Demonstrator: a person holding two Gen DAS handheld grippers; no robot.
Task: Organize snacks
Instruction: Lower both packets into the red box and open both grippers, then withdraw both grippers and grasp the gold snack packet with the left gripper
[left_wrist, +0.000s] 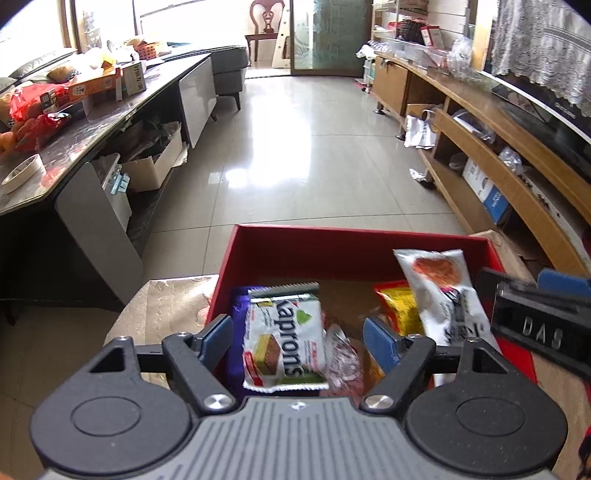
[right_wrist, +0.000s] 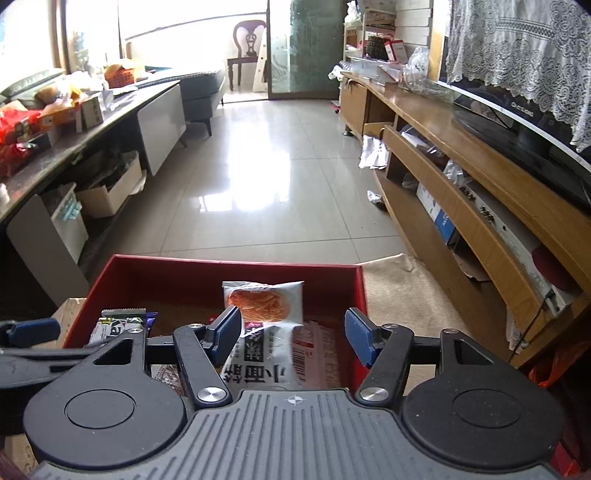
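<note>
Low in both frames sits one red box (left_wrist: 280, 251) already holding the snacks: one Kaprons wafer pack (left_wrist: 284, 339), one white noodle packet (left_wrist: 439, 291), one yellow bag (left_wrist: 399, 302), one purple pack (left_wrist: 240, 314). Left gripper (left_wrist: 299, 343) and right gripper (right_wrist: 293, 338) gape, gripping nothing. Sorting looks nearly finished; whether more snacks remain outside, I cannot tell.

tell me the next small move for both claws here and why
Probably lift both clear of the red box. The left claw stands open over the Kaprons wafer pack, and the right claw stands open over the white noodle packet; neither pad presses a pack, and both packs lie inside the box.
</note>
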